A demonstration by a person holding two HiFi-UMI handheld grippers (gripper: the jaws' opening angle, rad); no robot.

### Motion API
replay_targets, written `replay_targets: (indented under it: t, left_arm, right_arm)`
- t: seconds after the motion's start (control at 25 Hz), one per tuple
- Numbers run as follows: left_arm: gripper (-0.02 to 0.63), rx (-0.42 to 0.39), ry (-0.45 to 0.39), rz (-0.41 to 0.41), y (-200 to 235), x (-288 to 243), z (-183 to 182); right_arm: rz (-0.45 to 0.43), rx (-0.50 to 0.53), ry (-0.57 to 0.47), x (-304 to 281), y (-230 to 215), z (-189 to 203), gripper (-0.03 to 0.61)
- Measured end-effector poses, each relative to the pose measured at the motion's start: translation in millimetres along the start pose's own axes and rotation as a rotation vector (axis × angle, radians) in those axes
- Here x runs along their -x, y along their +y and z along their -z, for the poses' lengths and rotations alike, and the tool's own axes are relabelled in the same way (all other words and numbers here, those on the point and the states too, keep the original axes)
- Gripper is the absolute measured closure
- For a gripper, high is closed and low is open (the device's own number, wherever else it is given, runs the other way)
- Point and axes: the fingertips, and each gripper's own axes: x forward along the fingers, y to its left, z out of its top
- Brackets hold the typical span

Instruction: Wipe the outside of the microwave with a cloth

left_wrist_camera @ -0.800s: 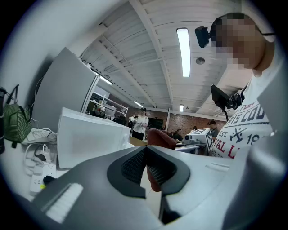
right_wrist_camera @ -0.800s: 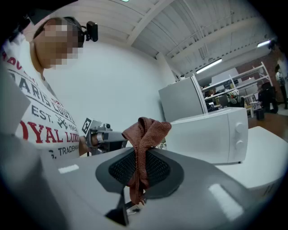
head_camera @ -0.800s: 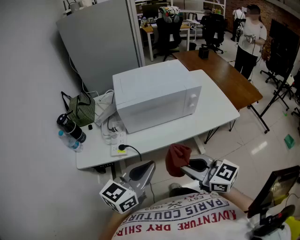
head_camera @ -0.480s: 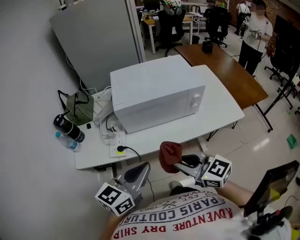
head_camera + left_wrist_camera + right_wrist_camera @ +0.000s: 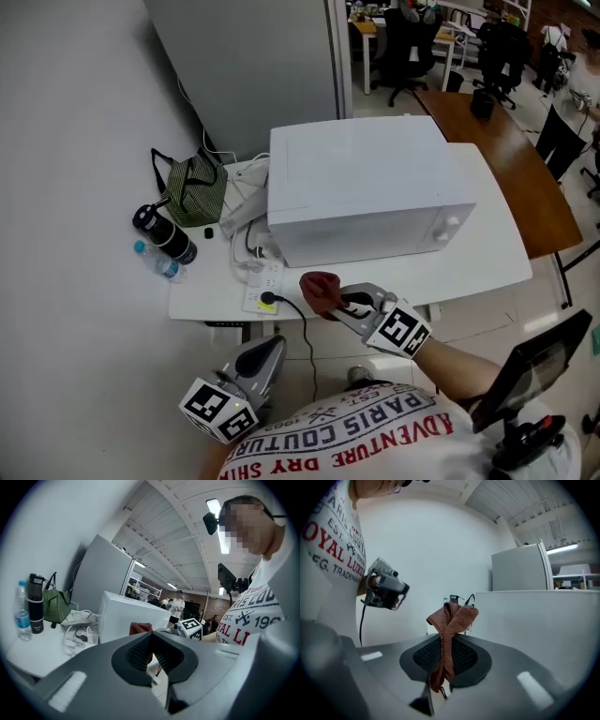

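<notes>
Microwave sits centre frame in the head view on the white table, long axis running left to right. Its door face points toward the lower edge, at you, with the knobs at the right end. It's a plain white box with the door closed. Cloth is just below the microwave's lower left front corner, at the table's front edge. It is near the microwave, and the right gripper view shows a gap between them. The cloth is reddish-brown terry, bunched and twisted, and its long axis stands upright out of the jaws in the right gripper view, with a thin tail hanging down between them. Your right gripper has its jaws clamped tight on the cloth, pointing up-left toward the microwave. Your left gripper is lower left of centre, below the table edge, with its jaws closed together and nothing between them. Left of the microwave are a striped green bag, a black flask, a water bottle and a power strip.
</notes>
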Motion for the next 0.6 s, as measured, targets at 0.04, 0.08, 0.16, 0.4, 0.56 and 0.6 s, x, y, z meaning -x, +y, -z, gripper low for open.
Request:
replay_targets:
  t: [0.04,0.08,0.16,0.4,0.56,0.6]
  left_arm:
    - [0.607,0.011,0.001,-0.035,7.1,4.4,1.5]
    - [0.607,0.022,0.000,-0.067,13.6,8.7,2.8]
    - [0.607,0.039,-0.002,-0.117,25.3,15.2,2.7]
    - [0.607,0.078,-0.018,-0.222,50.8,33.0,2.9]
    - [0.607,0.101,-0.021,-0.264,58.4,38.8,6.5]
    - [0.607,0.105,-0.021,-0.266,59.4,38.8,6.4]
  right_arm:
    - [-0.016,0.008,0.010,-14.6,-3.6,6.4,0.535]
    - [-0.033,0.008,0.019,-28.7,-6.5,12.1,0.535]
    - [-0.058,-0.003,0.031,-54.3,-12.7,19.8,0.535]
    - [-0.076,0.004,0.063,-106.0,-30.2,34.2,0.535]
    - [-0.058,-0.002,0.082,-120.8,-48.1,42.1,0.537]
    - [-0.050,0.001,0.086,-122.4,-52.5,42.8,0.535]
